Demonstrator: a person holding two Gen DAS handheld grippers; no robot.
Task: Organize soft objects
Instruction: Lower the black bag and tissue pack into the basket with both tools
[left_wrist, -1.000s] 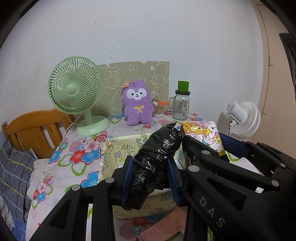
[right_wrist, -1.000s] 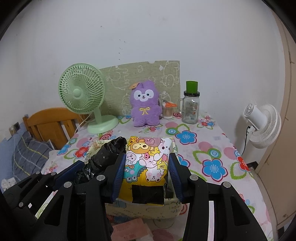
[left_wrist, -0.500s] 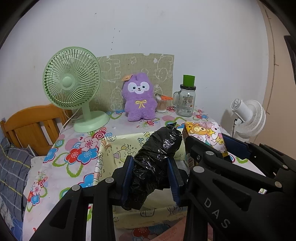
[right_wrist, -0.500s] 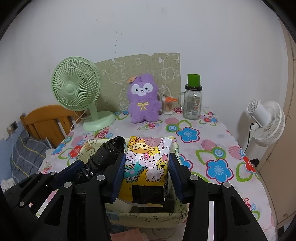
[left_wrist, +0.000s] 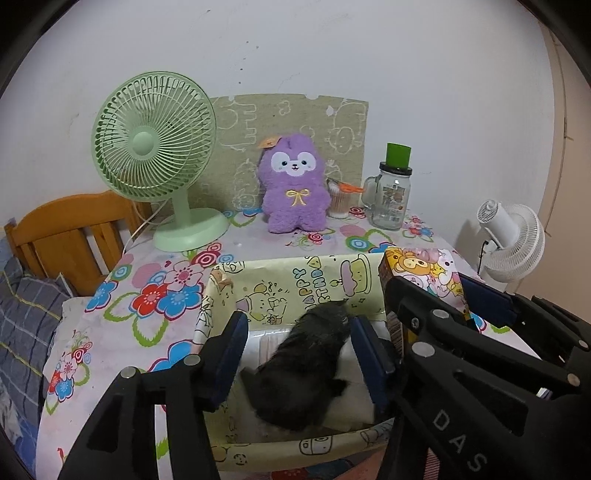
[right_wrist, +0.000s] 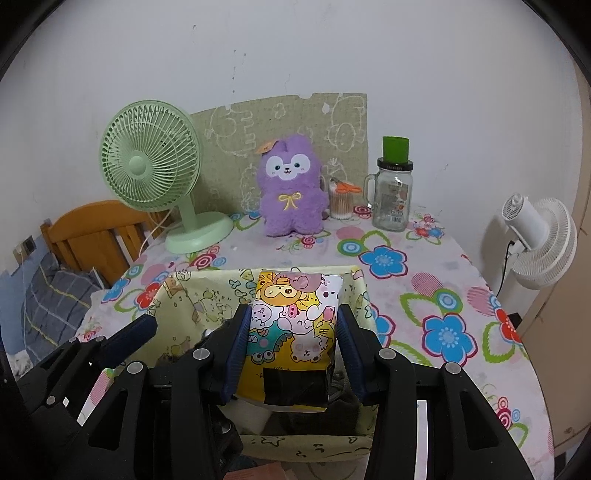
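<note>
A pale yellow printed box (left_wrist: 295, 269) stands at the near edge of the flowered table. My left gripper (left_wrist: 299, 350) hovers over its left half with its jaws opening. A black plastic bundle (left_wrist: 306, 373), blurred, lies in the box between the fingers, clear of the left pad (left_wrist: 231, 350). My right gripper (right_wrist: 293, 350) is shut on a cartoon-printed pack (right_wrist: 295, 317), held upright over the box's right half (right_wrist: 207, 284). That pack (left_wrist: 424, 266) also shows in the left wrist view, on the right. The left gripper's fingers (right_wrist: 125, 338) appear at the lower left of the right wrist view.
At the back of the table stand a green fan (left_wrist: 155, 147), a purple plush toy (left_wrist: 293, 192), a cup of cotton swabs (left_wrist: 340, 203) and a glass jar with a green lid (left_wrist: 393, 192). A wooden chair (left_wrist: 62, 232) is on the left and a white fan (left_wrist: 513, 240) on the right.
The left jaws have spread apart and the black bundle has dropped from between them into the box. Both grippers have sunk closer to the box, the right one still gripping its pack.
</note>
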